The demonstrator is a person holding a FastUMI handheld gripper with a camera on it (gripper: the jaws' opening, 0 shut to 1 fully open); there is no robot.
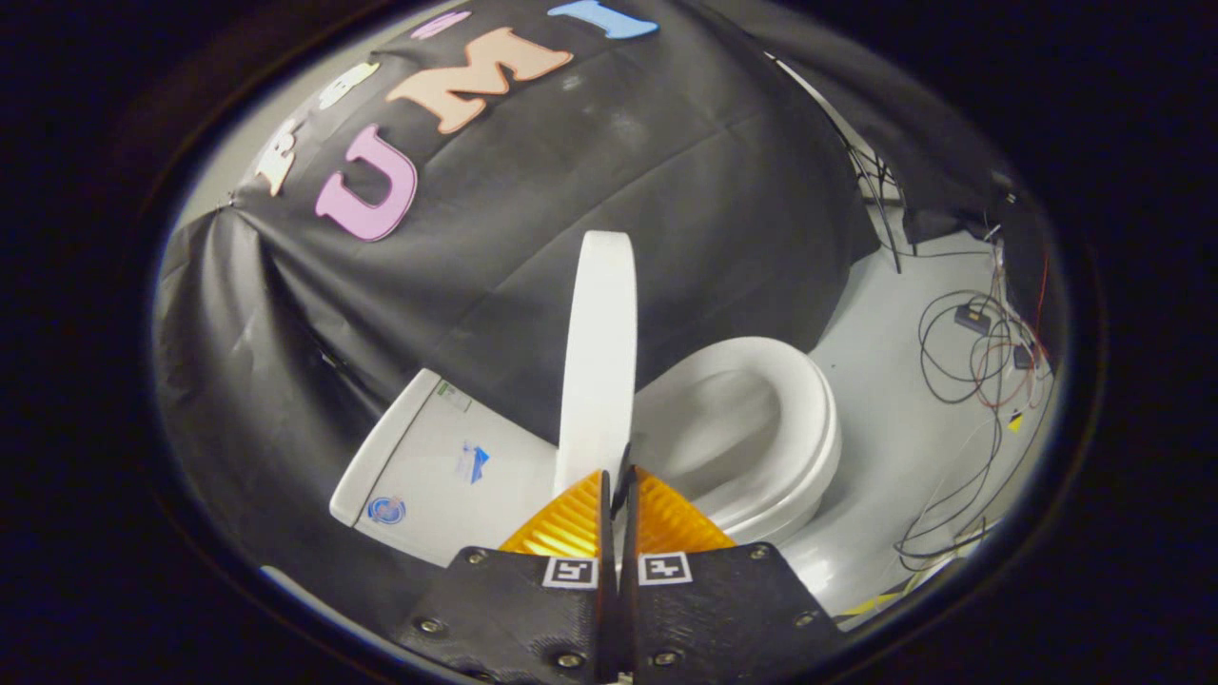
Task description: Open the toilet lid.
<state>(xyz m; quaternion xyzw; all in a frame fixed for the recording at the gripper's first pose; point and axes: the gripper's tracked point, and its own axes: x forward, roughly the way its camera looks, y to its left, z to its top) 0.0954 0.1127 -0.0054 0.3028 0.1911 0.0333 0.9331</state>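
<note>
Booth floor (885, 381), loose cables (980, 381) | toilet lid (599, 352) upright, seat (790, 419) exposed | claw (618, 480) clenched, fingertips at lid's edge, apparently not gripping | opening looks done

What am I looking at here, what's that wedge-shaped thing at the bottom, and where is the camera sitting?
The camera rides on a hand-held gripper, a two-finger tool that a person carries, with no robot arm. It looks forward along the two fingers, which are the wedge shapes at the bottom. The fisheye lens bends the whole scene round.

Just ahead of the fingers stands a white plastic toilet lid, raised upright and seen edge-on. The fingers are nearly together at its lower edge, but whether they pinch it cannot be told. To one side lies the white oval toilet seat over the bowl, to the other the white toilet tank. Black cloth forms the booth wall behind, and loose cables lie on the pale floor.
</note>
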